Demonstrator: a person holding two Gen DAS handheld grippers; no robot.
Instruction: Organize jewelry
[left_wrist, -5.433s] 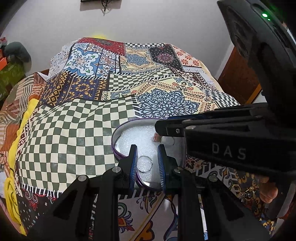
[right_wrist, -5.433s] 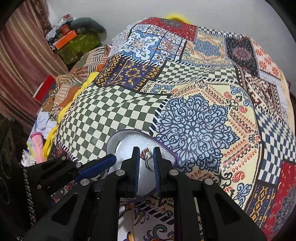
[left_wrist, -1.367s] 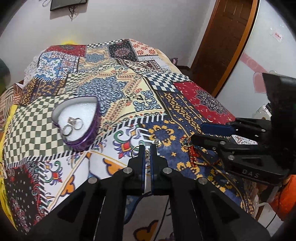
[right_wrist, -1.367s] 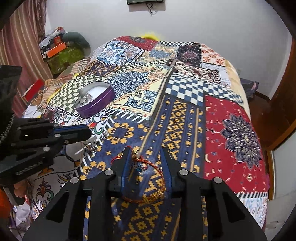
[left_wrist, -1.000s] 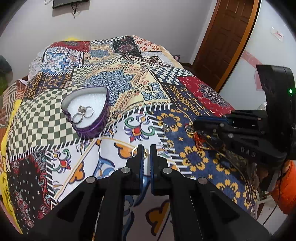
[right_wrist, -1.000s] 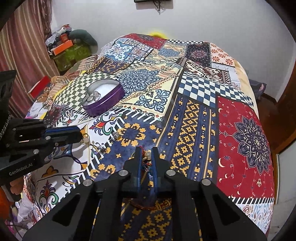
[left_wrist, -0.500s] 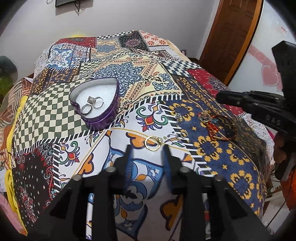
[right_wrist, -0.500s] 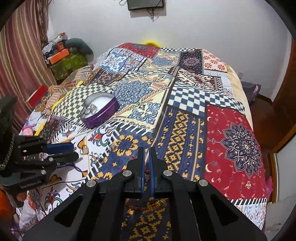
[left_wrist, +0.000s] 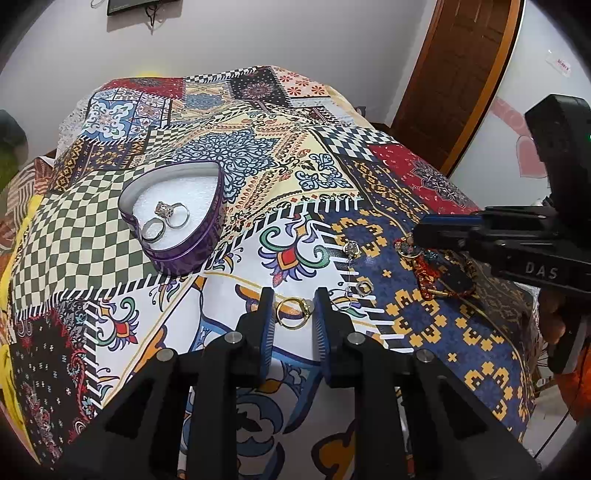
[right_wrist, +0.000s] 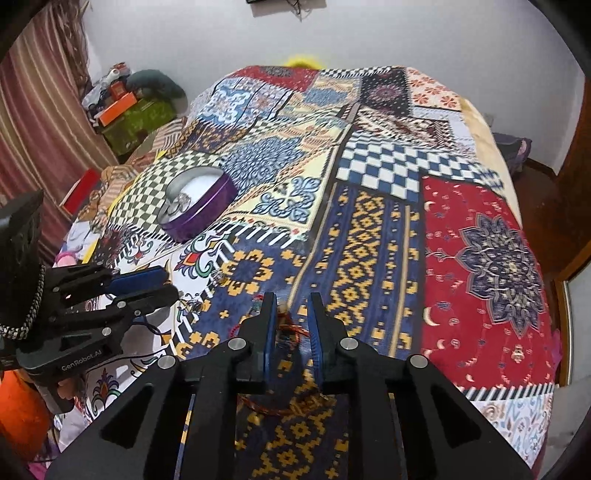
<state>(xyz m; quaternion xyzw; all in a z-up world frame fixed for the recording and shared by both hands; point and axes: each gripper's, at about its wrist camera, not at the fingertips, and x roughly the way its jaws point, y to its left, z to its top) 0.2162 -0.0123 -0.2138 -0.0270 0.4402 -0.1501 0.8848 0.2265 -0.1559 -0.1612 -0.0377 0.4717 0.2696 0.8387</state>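
A purple heart-shaped tin (left_wrist: 184, 254) with white foam holds two silver rings (left_wrist: 168, 218) on the patchwork bedspread; it also shows in the right wrist view (right_wrist: 207, 210). My left gripper (left_wrist: 293, 314) is open, its jaws on either side of a gold ring (left_wrist: 293, 313) lying on the cloth. A small stone ring (left_wrist: 351, 247) and a silver ring (left_wrist: 364, 287) lie to its right. My right gripper (right_wrist: 290, 321) is open over a red cord bracelet (right_wrist: 291, 328), also seen in the left wrist view (left_wrist: 428, 273).
The bedspread (left_wrist: 258, 158) covers a bed. A wooden door (left_wrist: 454, 81) stands at the right. Boxes and clutter (right_wrist: 125, 107) sit beyond the bed's left side by a striped curtain (right_wrist: 33, 122).
The left gripper opened and came down around the gold ring. The right gripper, shut half a second ago, has opened over the red bracelet.
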